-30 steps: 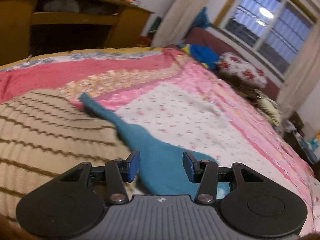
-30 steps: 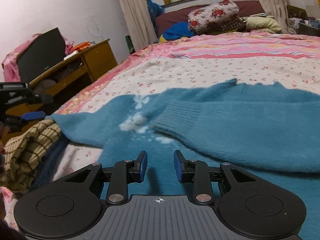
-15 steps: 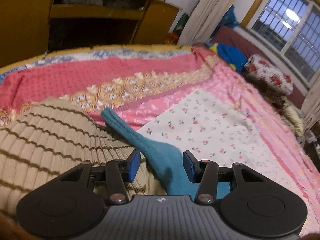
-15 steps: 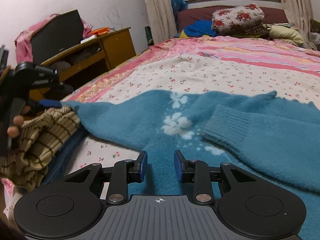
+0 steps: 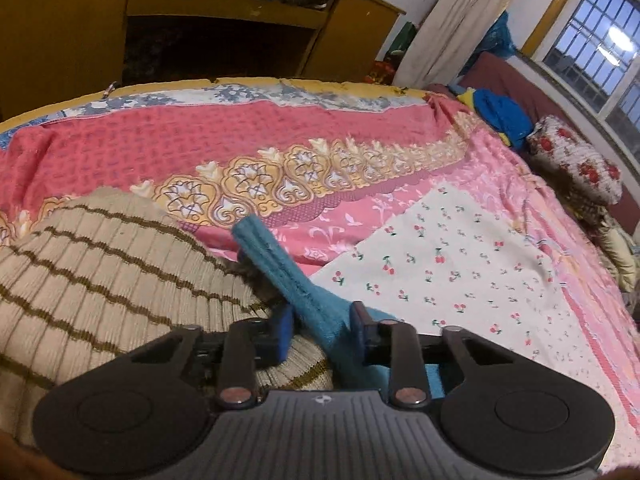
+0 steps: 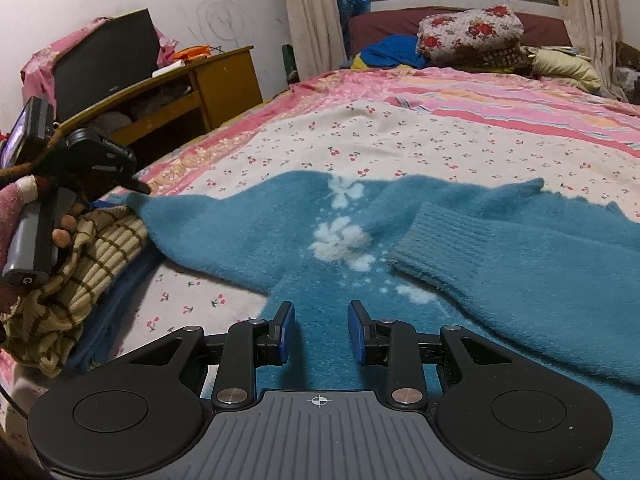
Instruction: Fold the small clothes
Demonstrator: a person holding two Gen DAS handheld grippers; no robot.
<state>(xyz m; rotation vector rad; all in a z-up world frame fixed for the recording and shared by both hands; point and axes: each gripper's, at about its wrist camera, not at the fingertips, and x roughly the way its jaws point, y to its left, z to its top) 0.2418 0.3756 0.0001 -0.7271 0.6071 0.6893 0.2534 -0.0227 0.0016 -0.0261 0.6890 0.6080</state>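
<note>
One teal sweater (image 6: 500,264) lies flat on the bed (image 6: 400,136), a sleeve cuff folded across its body. Its other sleeve (image 5: 280,268) runs to 11 o'clock from the left gripper (image 5: 322,332), passing between jaws that are closing, the pads not yet clearly pressing it. The right gripper (image 6: 320,334) hovers over the hem, jaws apart, nothing between them. One striped beige knit (image 5: 100,280) sits at 9 o'clock.
</note>
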